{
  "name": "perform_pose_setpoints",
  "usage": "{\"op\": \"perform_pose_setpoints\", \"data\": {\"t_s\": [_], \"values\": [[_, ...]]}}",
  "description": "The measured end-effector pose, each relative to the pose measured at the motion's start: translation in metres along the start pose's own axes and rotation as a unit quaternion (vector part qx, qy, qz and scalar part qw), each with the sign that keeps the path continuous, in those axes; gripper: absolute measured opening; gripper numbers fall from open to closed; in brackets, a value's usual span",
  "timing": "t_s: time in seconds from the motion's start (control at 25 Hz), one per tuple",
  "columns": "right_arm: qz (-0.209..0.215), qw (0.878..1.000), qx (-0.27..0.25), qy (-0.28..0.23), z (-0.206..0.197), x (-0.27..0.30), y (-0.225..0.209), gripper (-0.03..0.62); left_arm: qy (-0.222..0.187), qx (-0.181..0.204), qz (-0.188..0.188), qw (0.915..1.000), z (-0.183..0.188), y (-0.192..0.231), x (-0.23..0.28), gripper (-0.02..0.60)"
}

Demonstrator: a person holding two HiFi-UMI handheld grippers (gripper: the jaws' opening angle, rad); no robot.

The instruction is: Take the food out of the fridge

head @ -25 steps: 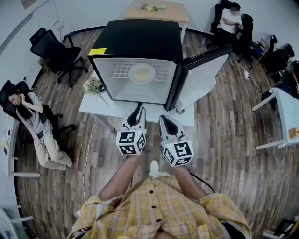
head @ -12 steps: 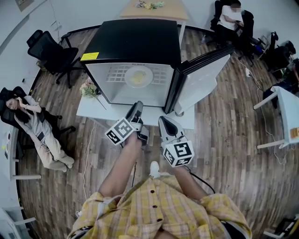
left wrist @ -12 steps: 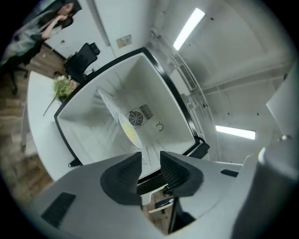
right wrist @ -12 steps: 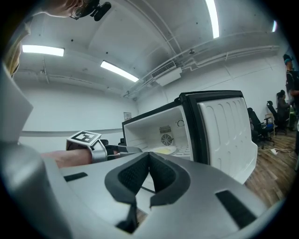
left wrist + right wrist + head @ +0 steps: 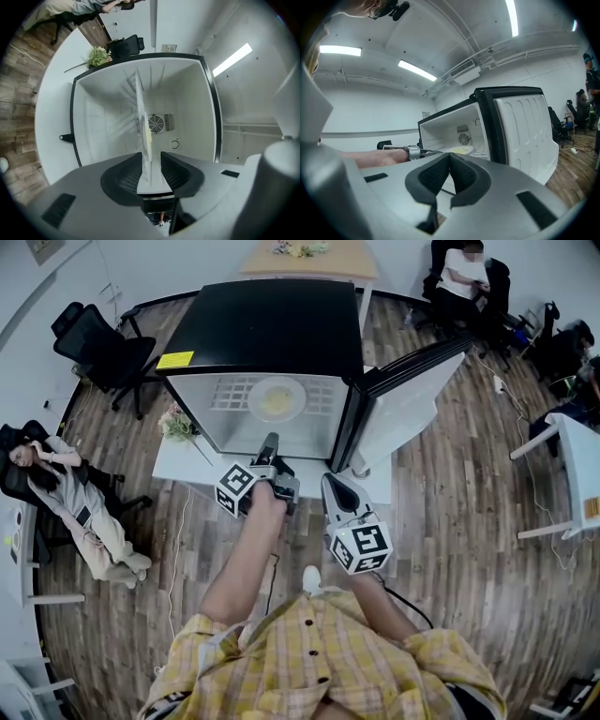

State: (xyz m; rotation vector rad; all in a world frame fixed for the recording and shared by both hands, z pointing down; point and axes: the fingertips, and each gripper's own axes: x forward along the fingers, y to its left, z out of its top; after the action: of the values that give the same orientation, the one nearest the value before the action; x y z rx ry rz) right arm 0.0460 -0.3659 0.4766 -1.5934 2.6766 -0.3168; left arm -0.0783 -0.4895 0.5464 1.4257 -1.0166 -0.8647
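A black mini fridge (image 5: pixel 272 324) stands on a white table (image 5: pixel 183 460), its door (image 5: pixel 403 399) swung open to the right. Inside, a white plate of yellow food (image 5: pixel 277 398) rests on a wire shelf. My left gripper (image 5: pixel 269 444) is rolled onto its side, its tips at the fridge's opening. In the left gripper view its jaws (image 5: pixel 151 161) are opening, and the plate (image 5: pixel 148 133) lies edge-on ahead, untouched. My right gripper (image 5: pixel 334 486) hangs short of the table edge. Its pads (image 5: pixel 450 157) meet at the tips on nothing, and it faces the open fridge (image 5: pixel 454 126).
A bunch of flowers (image 5: pixel 176 423) lies on the table left of the fridge. Office chairs (image 5: pixel 98 343) and a seated person (image 5: pixel 56 488) are at the left. Another person (image 5: pixel 464 277) sits at the back right. A white desk (image 5: pixel 572 465) stands at the right.
My left gripper has rolled onto its side and moved forward to the fridge's opening, and its jaws have parted. The right gripper has shifted a little.
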Motion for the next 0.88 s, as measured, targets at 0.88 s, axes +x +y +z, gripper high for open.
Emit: {"op": "perform_pose_setpoints", "data": {"t_s": [0.88], "values": [[-0.007, 1.000, -0.006, -0.002, 0.008, 0.008, -0.020, 0.008, -0.055, -0.067, 0.033, 0.9957, 0.032, 0.021, 0.063, 0.031]]}}
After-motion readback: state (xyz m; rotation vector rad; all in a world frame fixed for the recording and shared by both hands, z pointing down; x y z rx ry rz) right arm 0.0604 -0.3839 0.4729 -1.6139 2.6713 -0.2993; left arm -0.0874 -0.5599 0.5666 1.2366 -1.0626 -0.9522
